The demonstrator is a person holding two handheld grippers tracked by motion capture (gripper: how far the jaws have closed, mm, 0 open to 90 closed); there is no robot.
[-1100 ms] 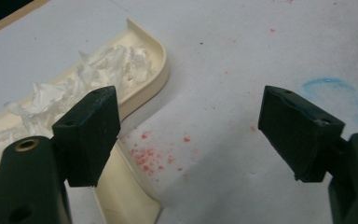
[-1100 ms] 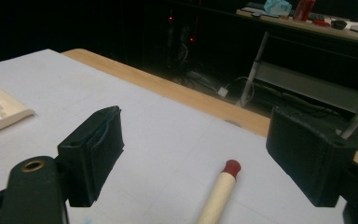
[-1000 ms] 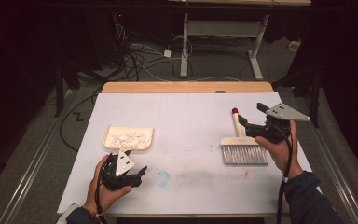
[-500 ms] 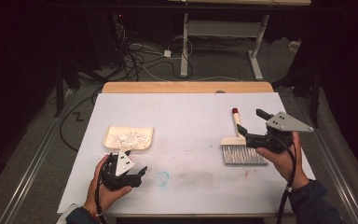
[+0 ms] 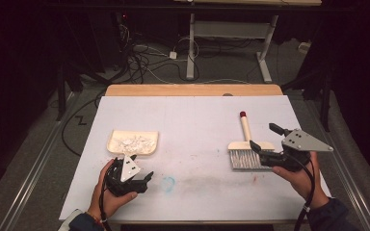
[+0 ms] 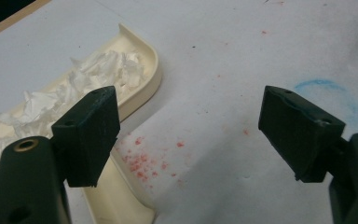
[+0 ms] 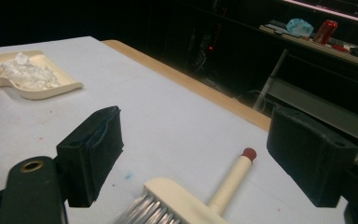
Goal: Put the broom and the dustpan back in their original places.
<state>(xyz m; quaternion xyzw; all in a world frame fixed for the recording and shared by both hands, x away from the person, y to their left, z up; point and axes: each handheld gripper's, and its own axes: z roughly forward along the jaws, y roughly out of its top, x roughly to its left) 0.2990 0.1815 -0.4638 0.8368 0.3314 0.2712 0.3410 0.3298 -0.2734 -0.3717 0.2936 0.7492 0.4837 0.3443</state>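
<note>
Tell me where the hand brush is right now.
In the high view the hand brush lies flat on the right side of the white table, red-tipped handle pointing away, just ahead of the open right gripper.

no legible text, labels, brands, numbers or signs on anything in view

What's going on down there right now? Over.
Left gripper open, empty, beside dustpan holding paper scraps. Right gripper open over brush, lying flat. Nothing in the way.
</note>
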